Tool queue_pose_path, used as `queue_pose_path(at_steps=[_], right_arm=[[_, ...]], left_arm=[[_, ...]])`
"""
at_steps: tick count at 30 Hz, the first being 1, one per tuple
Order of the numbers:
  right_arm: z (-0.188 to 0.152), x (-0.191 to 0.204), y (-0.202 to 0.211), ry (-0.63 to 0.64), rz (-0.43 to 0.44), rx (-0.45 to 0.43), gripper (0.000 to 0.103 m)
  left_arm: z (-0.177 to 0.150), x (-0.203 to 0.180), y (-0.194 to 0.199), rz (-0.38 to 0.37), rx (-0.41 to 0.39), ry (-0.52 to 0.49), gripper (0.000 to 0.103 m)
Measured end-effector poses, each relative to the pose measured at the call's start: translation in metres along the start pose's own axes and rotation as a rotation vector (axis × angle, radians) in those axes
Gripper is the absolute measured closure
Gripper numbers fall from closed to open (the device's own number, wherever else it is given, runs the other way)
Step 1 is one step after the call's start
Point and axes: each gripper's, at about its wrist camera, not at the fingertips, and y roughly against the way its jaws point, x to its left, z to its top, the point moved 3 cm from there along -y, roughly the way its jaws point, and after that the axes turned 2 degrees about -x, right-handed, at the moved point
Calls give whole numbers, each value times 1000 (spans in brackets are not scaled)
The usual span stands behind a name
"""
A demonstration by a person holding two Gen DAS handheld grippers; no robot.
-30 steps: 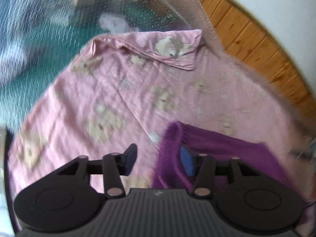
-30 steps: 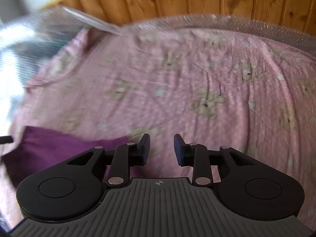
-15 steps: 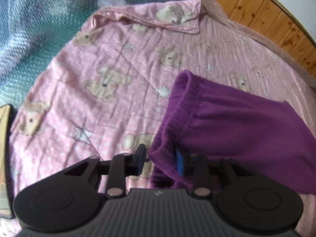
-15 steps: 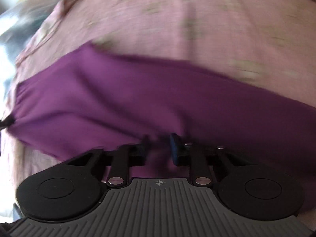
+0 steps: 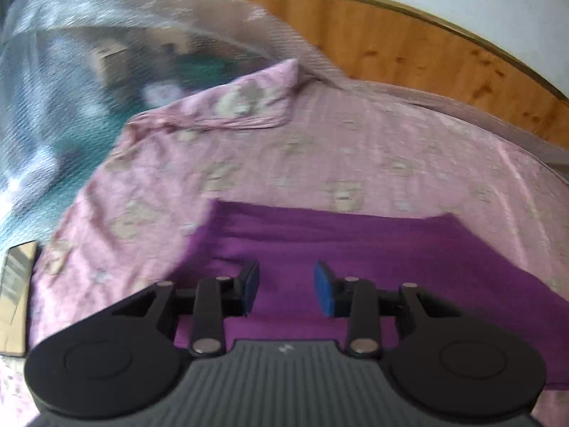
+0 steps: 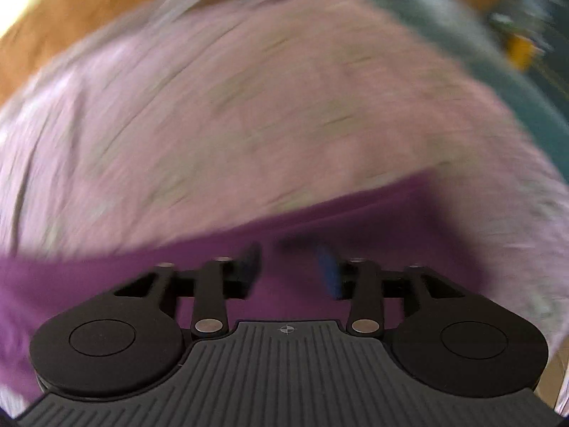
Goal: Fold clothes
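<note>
A purple garment [image 5: 355, 242] lies spread flat on a pink bear-print sheet [image 5: 284, 149]. My left gripper [image 5: 286, 286] hovers over the garment's near part. Its jaws stand apart, and only flat cloth shows in the gap below them. The right wrist view is heavily blurred. There my right gripper [image 6: 291, 267] is over the purple garment [image 6: 106, 277], its jaws opening, and I see no cloth pinched between the pads. The pink sheet [image 6: 249, 106] fills the view beyond.
A wooden headboard [image 5: 409, 46] runs behind the bed. Clear bubble wrap [image 5: 71, 53] over a teal cover lies left of the pink sheet, whose far corner is folded back. A flat tan object [image 5: 14, 291] sits at the left edge. Teal cloth [image 6: 515, 82] shows at the right.
The garment's bunched waistband was between the left jaws; now the garment lies flat beneath them. The right gripper swept fast across the bed and its jaws widened.
</note>
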Motion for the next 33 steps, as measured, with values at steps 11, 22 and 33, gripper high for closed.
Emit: queue_pose_path(at_steps=[11,22,33], right_arm=[[-1,-50,-17,268,160,-56,73],[8,-69,-21,273,229,-58,101],[7,-55,-40,378,75,-88,100]], left_arm=[[-23,-168,-4,-134,61,-146,69],[-52,-219,-10,-188,120,-133,68],[-87,-217,-35,-162,184,-153,67]])
